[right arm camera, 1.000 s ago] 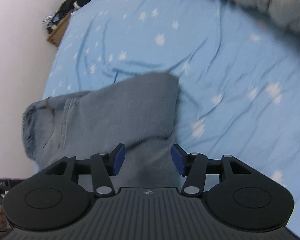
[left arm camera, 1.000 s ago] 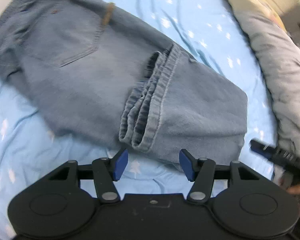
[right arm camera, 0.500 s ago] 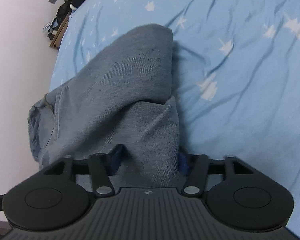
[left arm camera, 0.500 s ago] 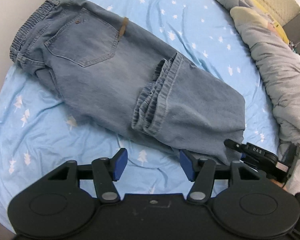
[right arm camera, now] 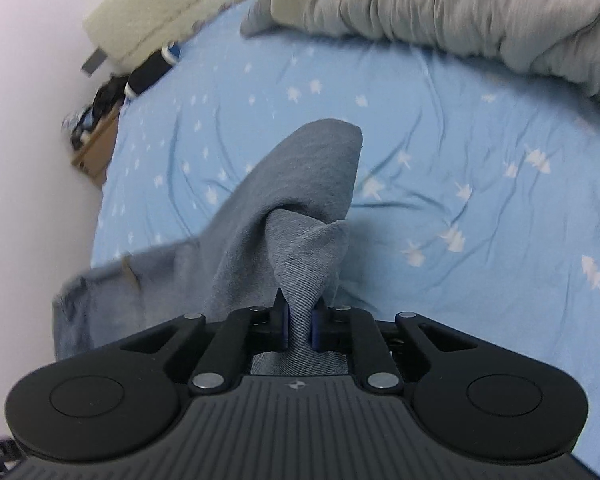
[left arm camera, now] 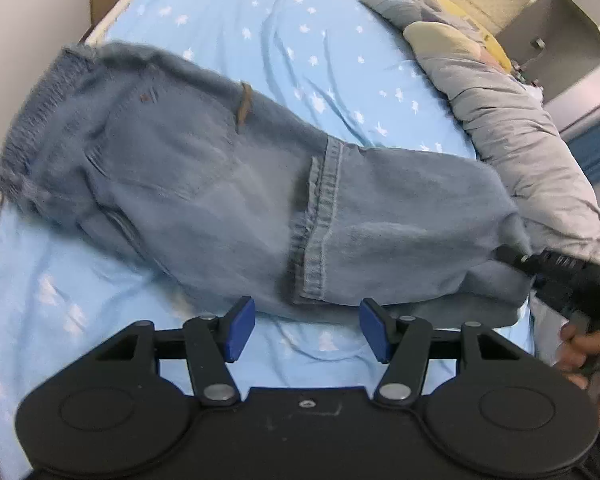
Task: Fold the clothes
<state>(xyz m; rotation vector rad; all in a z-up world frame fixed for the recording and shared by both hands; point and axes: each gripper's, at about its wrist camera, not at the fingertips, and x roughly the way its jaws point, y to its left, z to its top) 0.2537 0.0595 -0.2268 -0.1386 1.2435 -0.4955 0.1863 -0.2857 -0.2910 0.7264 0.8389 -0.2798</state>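
Pinching a bunched fold of the jeans (right arm camera: 300, 240), right gripper (right arm camera: 299, 322) has its blue pads clamped tight on twill-weave denim, fabric rising in a peaked ridge ahead of it. Left gripper (left arm camera: 307, 330) sits spread wide, holding nothing, just short of the near edge of the jeans (left arm camera: 228, 184). Jeans: faded blue denim, folded, lying on the bed sheet (left arm camera: 284, 32), elastic-looking waistband far left, stitched hem across the middle, small brown tab near the pocket. Sheet is light blue cotton with white star-like prints, wrinkled. Grey quilted duvet (left arm camera: 512, 128) bunched along the right. Cardboard box (right arm camera: 96, 148) beside the bed, contents blurred, probably clothes.
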